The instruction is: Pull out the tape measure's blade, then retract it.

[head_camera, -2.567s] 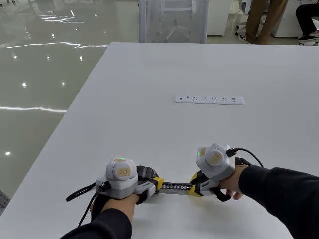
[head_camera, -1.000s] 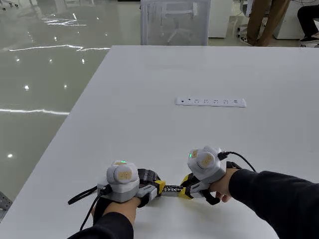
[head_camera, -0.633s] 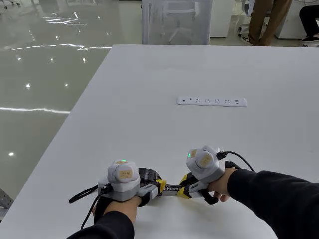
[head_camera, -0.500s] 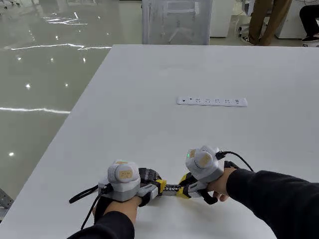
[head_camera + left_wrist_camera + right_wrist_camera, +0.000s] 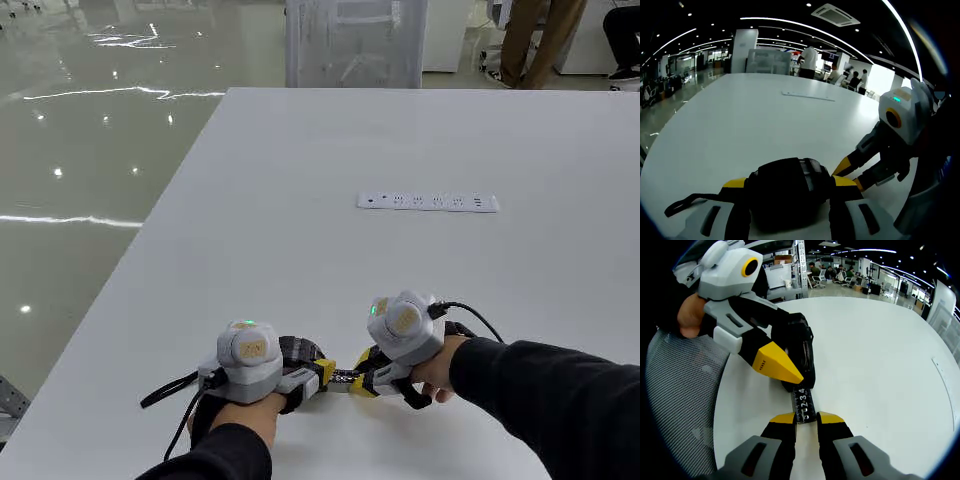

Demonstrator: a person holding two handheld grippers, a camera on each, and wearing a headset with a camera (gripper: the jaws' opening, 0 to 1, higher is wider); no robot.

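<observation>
A black tape measure [image 5: 298,352] rests on the white table [image 5: 400,140] near its front edge, and my left gripper [image 5: 318,373] is shut on its case [image 5: 787,192]. A short stretch of the blade [image 5: 344,378] runs right from the case to my right gripper [image 5: 360,385]. In the right gripper view the blade [image 5: 803,402] shows the numbers 1 to 4, and my right gripper [image 5: 806,418] is shut on its end. The case [image 5: 801,352] lies just ahead. The left gripper's yellow finger [image 5: 776,362] presses on the case. The two grippers stand close, tip to tip.
A white power strip [image 5: 428,202] lies flat at mid-table, well beyond both grippers. The table's left edge [image 5: 150,215] drops to a glossy floor. A mesh chair [image 5: 355,45] stands at the far end, with people behind at the right. Cables trail from both grippers.
My right gripper has moved left toward the left one, still holding the blade's end. The exposed blade has shortened from a hand's width to a short stub. The left gripper stayed put.
</observation>
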